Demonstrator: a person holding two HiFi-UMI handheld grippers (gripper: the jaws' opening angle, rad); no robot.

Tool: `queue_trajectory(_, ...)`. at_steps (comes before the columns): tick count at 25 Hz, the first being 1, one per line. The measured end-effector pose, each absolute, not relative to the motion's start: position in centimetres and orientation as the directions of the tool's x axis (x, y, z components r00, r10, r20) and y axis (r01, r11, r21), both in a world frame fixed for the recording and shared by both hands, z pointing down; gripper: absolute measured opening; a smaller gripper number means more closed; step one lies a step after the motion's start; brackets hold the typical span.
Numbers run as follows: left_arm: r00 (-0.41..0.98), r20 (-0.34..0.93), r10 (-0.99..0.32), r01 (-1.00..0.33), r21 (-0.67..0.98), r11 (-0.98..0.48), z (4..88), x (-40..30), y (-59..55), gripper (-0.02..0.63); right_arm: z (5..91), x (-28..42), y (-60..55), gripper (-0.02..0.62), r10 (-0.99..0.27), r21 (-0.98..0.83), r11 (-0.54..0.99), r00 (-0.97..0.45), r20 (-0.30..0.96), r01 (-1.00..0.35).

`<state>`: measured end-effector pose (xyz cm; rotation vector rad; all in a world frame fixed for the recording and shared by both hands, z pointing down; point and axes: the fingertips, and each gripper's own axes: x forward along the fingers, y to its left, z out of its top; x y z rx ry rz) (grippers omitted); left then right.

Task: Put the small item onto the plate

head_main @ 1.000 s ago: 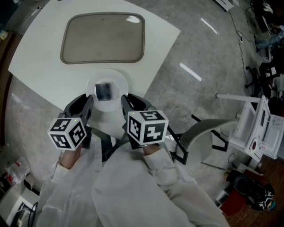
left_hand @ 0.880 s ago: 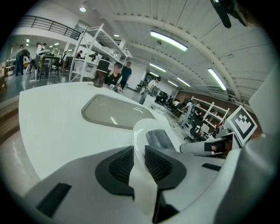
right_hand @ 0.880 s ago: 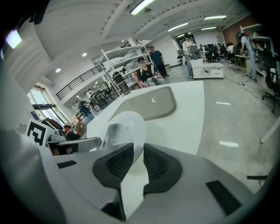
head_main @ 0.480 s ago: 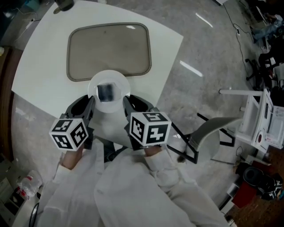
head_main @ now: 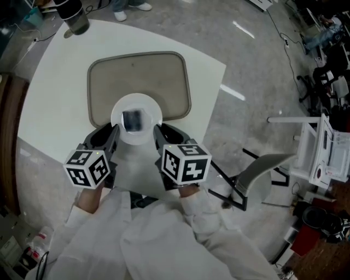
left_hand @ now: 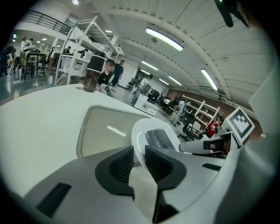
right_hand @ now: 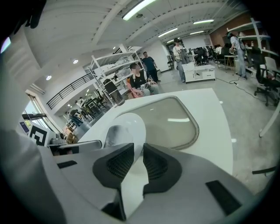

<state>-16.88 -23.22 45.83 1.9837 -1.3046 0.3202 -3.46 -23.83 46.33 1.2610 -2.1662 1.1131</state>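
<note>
A large white table (head_main: 49, 82) with a curved edge fills the upper left of the head view, standing on a grey polished floor. On it lies a beige rectangular tray (head_main: 109, 76) with rounded corners and a raised rim. The person's white sleeves (head_main: 164, 235) fill the bottom of that view.

A white round plate (head_main: 155, 111) sits over the tray's near edge, partly over the tray and partly over the bare table. Whether it touches the tray I cannot tell. It is carried between the two tools, one on each side.

The left gripper (head_main: 112, 131) has its ribbed black pads clamped on the plate's left rim, which passes between them in the left gripper view (left_hand: 139, 153). The right gripper (head_main: 159, 131) clamps the opposite rim in the same way (right_hand: 139, 153). Its jaws have just been closing a little tighter, with the plate's edge (right_hand: 131, 124) between them.

A dark cup (head_main: 74, 16) stands at the table's far corner, well apart from the tray.

The small item (head_main: 132, 118) lies flat near the middle of the plate. It is a dark grey, thin rectangular slab with softened corners and a dull, faintly mottled top (left_hand: 159, 138). It touches neither gripper.
</note>
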Motion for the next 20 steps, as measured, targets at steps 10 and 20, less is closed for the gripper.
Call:
queue_trajectory(10,0.481,0.566,-0.670,-0.861,0.450,-0.238,47.0,-17.3,-28.4,0.086,47.6,-3.9,-29.3,0.075,-0.559,-0.437,0.219,-0.480,0.676,-0.872)
queue_trajectory(20,0.479,0.588,-0.652,-0.864,0.449,-0.229,48.8,-18.0,-30.9,0.085,50.0,-4.6,-31.9,0.075,-0.529,-0.455,0.187,-0.480,0.700,-0.870)
